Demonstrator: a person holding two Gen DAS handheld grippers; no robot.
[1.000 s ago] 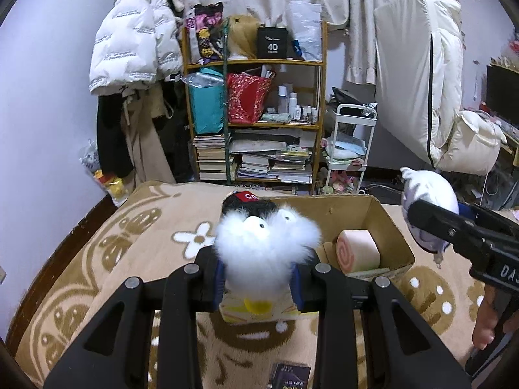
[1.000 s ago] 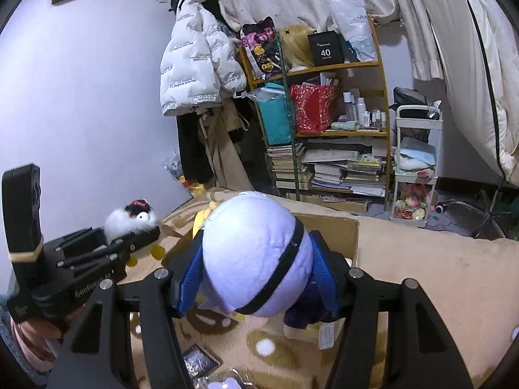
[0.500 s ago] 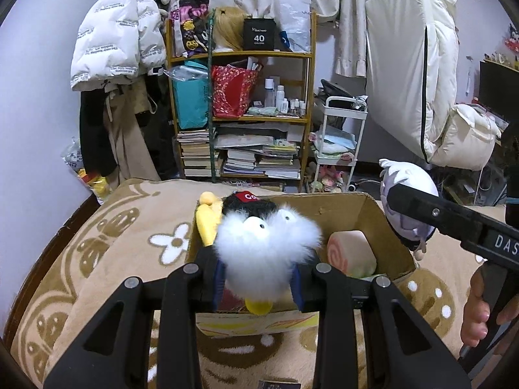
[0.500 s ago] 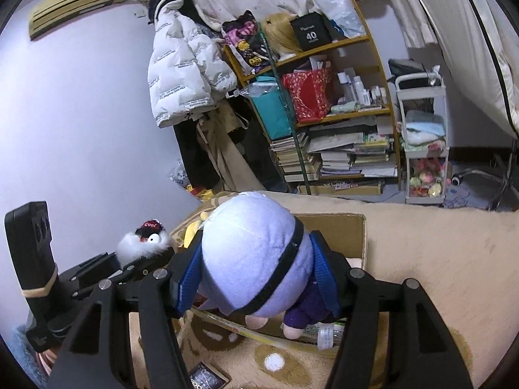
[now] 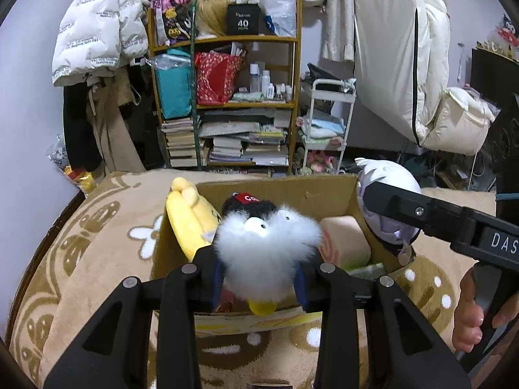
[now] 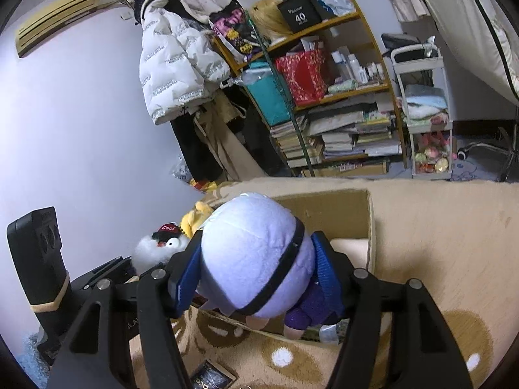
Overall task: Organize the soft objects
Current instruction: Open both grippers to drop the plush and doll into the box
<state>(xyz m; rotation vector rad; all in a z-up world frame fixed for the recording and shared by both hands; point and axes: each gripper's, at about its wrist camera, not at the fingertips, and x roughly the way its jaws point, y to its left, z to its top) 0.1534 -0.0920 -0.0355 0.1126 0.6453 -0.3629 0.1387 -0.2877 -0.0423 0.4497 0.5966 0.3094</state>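
My left gripper [image 5: 259,278] is shut on a fluffy white penguin plush [image 5: 266,243] with a black head and red cap, held over the near edge of an open cardboard box [image 5: 292,191]. My right gripper [image 6: 259,278] is shut on a round pale lavender plush doll [image 6: 256,253] with a black band and purple body, held over the box's near right side [image 6: 371,227]. The doll also shows in the left wrist view [image 5: 386,191]. Inside the box lie a yellow plush [image 5: 191,220] and a pink roll-cake plush [image 5: 345,240].
The box sits on a tan patterned blanket [image 5: 107,227] on a bed. Behind stand a cluttered wooden bookshelf [image 5: 227,97], a white cart [image 5: 324,123], hanging coats [image 5: 97,32] and a folded mattress [image 5: 402,48]. A small dark packet [image 6: 211,377] lies on the blanket.
Both grippers have moved forward and over the box with their plush toys still held. The box now fills more of both views and its yellow plush has come into sight.
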